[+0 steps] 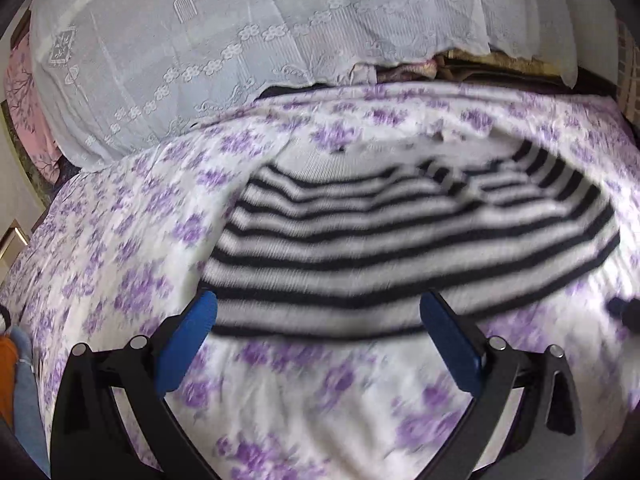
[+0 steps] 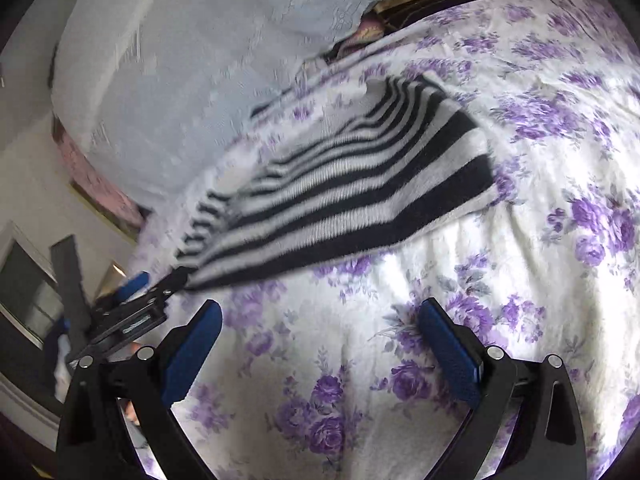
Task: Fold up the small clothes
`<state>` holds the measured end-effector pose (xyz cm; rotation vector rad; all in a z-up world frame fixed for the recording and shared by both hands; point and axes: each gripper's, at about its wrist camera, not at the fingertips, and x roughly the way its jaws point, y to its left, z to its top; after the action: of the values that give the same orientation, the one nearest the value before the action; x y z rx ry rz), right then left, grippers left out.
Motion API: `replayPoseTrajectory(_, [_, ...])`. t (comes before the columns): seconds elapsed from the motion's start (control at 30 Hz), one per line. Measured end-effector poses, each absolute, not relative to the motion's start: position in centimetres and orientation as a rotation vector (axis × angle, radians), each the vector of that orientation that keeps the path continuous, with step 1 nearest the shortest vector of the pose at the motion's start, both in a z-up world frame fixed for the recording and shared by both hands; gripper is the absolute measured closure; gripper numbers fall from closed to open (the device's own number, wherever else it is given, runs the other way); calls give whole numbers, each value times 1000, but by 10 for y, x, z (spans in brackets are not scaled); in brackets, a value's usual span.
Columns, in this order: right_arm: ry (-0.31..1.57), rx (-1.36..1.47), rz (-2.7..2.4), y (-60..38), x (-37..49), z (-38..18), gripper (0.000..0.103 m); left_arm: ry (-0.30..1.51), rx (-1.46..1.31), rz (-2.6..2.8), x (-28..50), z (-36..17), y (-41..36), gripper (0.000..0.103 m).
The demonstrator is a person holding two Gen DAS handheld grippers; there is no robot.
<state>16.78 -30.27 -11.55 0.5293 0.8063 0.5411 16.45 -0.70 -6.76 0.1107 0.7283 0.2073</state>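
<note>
On the purple-flowered bedspread (image 1: 320, 400) lay the striped garment (image 1: 400, 240), spread flat below a white lace cover (image 1: 200, 60). Left gripper (image 1: 318, 312) hovered at its near hem, jaws wide, holding nothing — right gripper (image 2: 320, 320) likewise gaped empty over bare bedspread beside it.

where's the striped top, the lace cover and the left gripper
striped top (image 1: 400, 248): left wrist view, middle of its black-and-white knit body
lace cover (image 1: 192, 52): left wrist view, flower-patterned part over the pillows
left gripper (image 1: 318, 350): left wrist view, open gap midway between its blue fingertips
</note>
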Motion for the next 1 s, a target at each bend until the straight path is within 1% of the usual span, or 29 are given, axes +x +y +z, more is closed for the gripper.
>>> replayPoseTrajectory(0.13, [765, 605, 470, -322, 165, -113, 4, 711, 41, 166, 192, -49, -16, 4])
replayPoseTrajectory(0.2, [759, 645, 442, -330, 167, -115, 4, 717, 24, 159, 206, -51, -22, 4])
replayPoseTrajectory(0.27, [757, 666, 422, -334, 171, -117, 5, 743, 4, 157, 218, -61, -24, 4])
replayPoseTrajectory(0.37, [766, 681, 376, -334, 186, -119, 5, 853, -9, 149, 242, -106, -25, 4])
replayPoseTrajectory(0.5, [781, 676, 297, -323, 215, -119, 6, 851, -79, 104, 241, -106, -13, 4])
replayPoseTrajectory(0.6, [778, 674, 239, -313, 239, -118, 8, 834, -55, 111, 237, -107, -17, 4])
replayPoseTrajectory(0.63, [772, 699, 227, -313, 244, -118, 13, 831, -49, 114, 236, -107, -18, 4])
replayPoseTrajectory(0.67, [764, 734, 221, -315, 248, -119, 23, 829, -50, 115, 235, -107, -19, 4])
replayPoseTrajectory(0.73, [749, 872, 302, -320, 251, -122, 37, 829, -59, 110, 235, -106, -16, 4])
replayPoseTrajectory(0.77, [757, 901, 347, -319, 253, -124, 38, 829, -62, 108, 235, -106, -16, 4])
replayPoseTrajectory(0.83, [781, 869, 354, -315, 253, -128, 39, 826, -62, 109, 235, -106, -16, 4])
replayPoseTrajectory(0.87, [782, 860, 351, -317, 253, -133, 48, 825, -60, 110, 235, -106, -16, 4])
replayPoseTrajectory(0.93, [776, 865, 342, -322, 252, -137, 58, 820, -59, 111, 233, -106, -16, 4])
replayPoseTrajectory(1.0, [780, 910, 340, -326, 258, -138, 58, 815, -56, 114, 232, -105, -17, 4])
